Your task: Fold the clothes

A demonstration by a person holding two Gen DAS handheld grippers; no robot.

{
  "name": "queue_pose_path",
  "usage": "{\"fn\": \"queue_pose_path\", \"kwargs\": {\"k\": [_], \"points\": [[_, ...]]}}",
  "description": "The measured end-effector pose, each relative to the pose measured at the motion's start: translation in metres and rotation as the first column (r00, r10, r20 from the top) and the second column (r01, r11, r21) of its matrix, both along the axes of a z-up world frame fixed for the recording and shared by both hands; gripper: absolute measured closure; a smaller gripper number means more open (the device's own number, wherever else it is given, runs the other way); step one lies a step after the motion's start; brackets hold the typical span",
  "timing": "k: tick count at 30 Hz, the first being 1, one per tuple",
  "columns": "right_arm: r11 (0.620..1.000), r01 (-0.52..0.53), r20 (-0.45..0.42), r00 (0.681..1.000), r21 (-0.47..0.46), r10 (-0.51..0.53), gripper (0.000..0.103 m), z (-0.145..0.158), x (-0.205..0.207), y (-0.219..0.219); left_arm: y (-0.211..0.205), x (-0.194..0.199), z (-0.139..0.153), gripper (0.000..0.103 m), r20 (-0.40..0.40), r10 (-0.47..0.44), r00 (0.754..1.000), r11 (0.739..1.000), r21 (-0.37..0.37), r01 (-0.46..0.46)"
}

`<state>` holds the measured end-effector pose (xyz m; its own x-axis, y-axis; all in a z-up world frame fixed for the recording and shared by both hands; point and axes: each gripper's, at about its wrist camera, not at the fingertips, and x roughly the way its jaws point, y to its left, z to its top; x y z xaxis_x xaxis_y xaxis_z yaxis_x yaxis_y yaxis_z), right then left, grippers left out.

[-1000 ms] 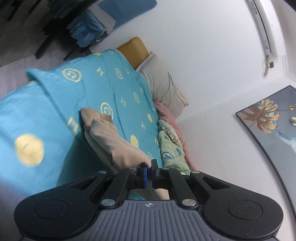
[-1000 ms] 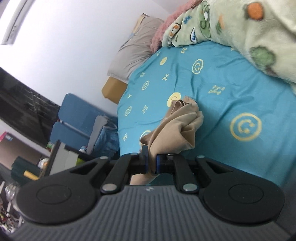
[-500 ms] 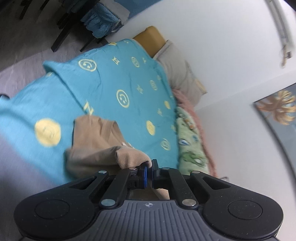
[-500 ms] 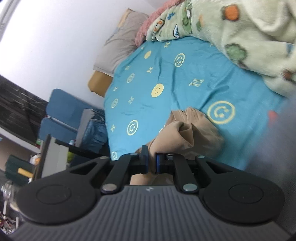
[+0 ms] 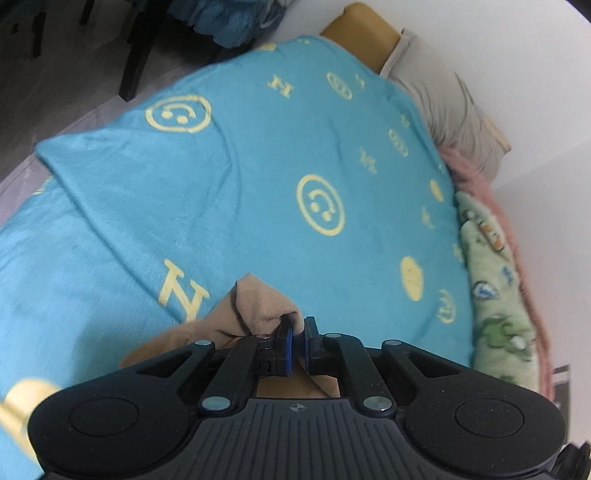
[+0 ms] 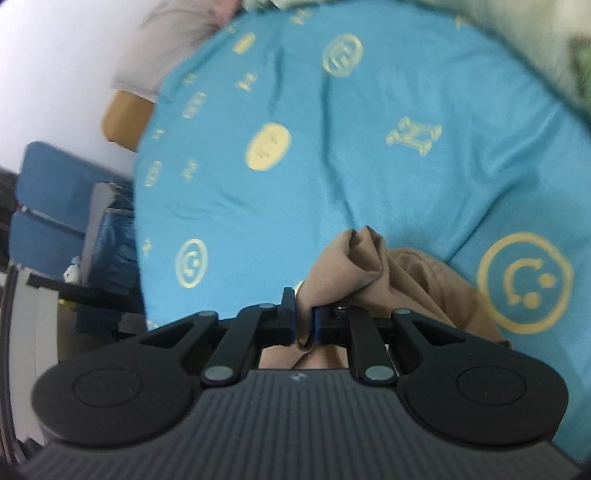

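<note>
A tan garment [image 5: 255,306] lies bunched on the turquoise bedspread [image 5: 258,177] with yellow smiley and H marks. My left gripper [image 5: 298,343] is shut on a fold of it, the cloth bulging to the left of the fingers. In the right wrist view the same tan garment [image 6: 354,273] rises in a crumpled peak, and my right gripper [image 6: 303,321] is shut on its edge, with cloth pinched between the pads. Most of the garment is hidden under both grippers.
A grey pillow [image 5: 447,107] and a tan headboard cushion [image 5: 362,33] lie at the bed's head by the white wall. A green patterned blanket [image 5: 495,295] over pink fleece runs along the far side. Blue chairs [image 6: 55,206] and dark furniture stand beside the bed.
Both grippers have dropped toward the bedspread while holding the tan garment. The bed now fills both views and the wall and picture have left the left view.
</note>
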<state>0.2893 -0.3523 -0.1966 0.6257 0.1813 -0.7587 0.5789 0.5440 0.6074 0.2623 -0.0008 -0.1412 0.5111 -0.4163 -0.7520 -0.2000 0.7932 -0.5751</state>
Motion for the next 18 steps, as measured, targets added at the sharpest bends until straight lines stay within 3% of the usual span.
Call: {"fn": "queue_pose_path", "kwargs": {"k": [3,14,16,18], "points": [[1.0,0.004,-0.046,0.999,0.021,-0.003,0.09,-0.016,0.012,-0.003,-0.001,0.013,-0.022,0.096,-0.014,-0.024,1.0,1.0,0.005,0.024],[1.0,-0.03,-0.057,0.998,0.007,0.03,0.088,-0.016,0.011,-0.002,-0.01,0.01,-0.017,0.093,0.061,-0.158,0.986,0.983,0.1,0.151],[0.998,-0.066,-0.048,0.997,-0.02,0.065,0.086,-0.011,0.014,0.0,-0.017,0.008,-0.011,0.082,0.082,-0.19,0.978,0.975,0.128,0.179],[0.994,-0.104,-0.013,0.995,-0.047,0.103,0.067,-0.003,0.013,0.005,-0.027,0.003,-0.002,0.047,0.123,-0.234,0.964,0.962,0.173,0.212]]}}
